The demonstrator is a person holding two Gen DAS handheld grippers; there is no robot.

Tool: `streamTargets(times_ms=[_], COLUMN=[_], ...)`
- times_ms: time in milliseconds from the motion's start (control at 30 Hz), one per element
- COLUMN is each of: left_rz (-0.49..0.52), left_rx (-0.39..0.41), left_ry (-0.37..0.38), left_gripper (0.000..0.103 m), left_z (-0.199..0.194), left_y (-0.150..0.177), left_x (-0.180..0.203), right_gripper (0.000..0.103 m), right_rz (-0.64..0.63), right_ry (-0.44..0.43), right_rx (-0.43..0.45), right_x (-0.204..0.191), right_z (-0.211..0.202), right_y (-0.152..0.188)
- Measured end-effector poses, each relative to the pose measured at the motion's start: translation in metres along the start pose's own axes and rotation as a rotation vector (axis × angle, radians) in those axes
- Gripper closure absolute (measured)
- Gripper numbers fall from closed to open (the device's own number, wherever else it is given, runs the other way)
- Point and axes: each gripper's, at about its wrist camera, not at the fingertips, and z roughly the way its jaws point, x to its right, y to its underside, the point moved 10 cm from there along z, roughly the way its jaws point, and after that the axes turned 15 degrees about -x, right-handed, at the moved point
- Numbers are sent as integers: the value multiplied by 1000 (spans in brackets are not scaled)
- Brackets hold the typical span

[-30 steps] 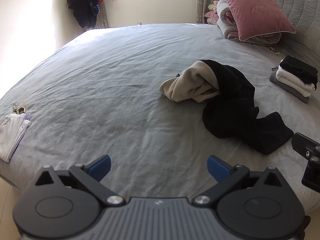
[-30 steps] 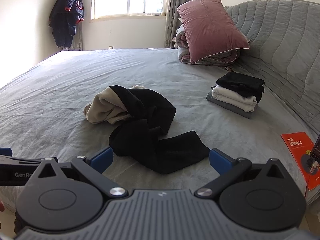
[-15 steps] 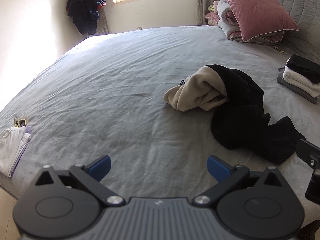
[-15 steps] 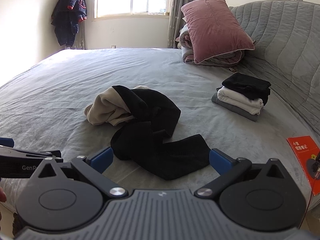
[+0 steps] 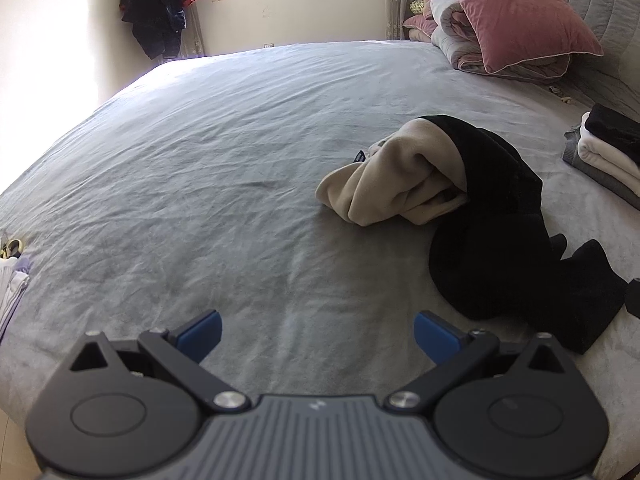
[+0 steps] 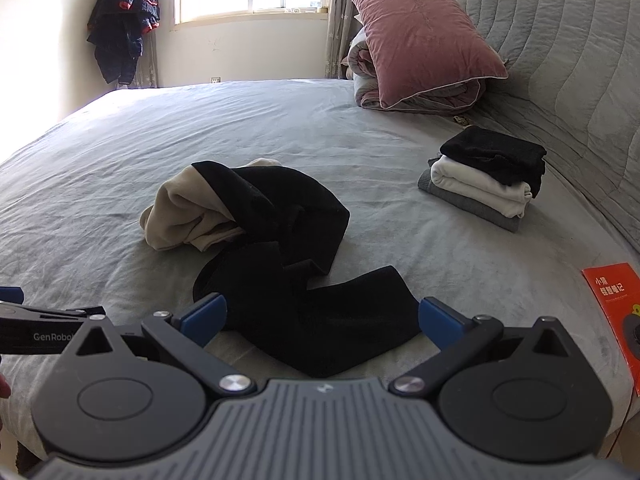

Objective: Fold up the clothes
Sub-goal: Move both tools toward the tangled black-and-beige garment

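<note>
A crumpled black garment with a beige lining [image 5: 472, 200] [image 6: 272, 248] lies in a heap on the grey bed [image 5: 224, 168] [image 6: 400, 136]. My left gripper [image 5: 318, 330] is open over bare sheet, to the left of the heap's near end. My right gripper [image 6: 322, 318] is open too, low over the bed, and the black end of the garment lies between and just ahead of its blue fingertips. Neither gripper holds anything. The left gripper's body [image 6: 44, 322] shows at the left edge of the right wrist view.
A stack of folded clothes [image 6: 486, 178] [image 5: 608, 152] sits at the right near the padded headboard [image 6: 560, 52]. A pink pillow [image 6: 420, 36] rests on a rolled quilt. A red booklet [image 6: 616, 312] lies at the bed's right edge, white cloth [image 5: 10, 292] at its left edge. A dark jacket [image 6: 124, 28] hangs by the window.
Both grippers have moved forward toward the garment, which now looks closer and larger. The fingers stay open. The garment has not moved.
</note>
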Motion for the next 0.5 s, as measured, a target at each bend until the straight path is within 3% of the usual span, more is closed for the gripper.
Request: streamTargets(times_ms=[200,500], left_rz=[31,-11], left_rx=[27,-71], left_ry=[42,140], left_gripper=[0,0], left_z=[26,72], left_y=[-7,5], left_x=[12,17], right_gripper=[0,0], right_rz=[-14,-48], right_ry=[-9,30], right_rx=[-25,-113], right_x=[4,12], right_z=[20,64], right_y=[-3,5])
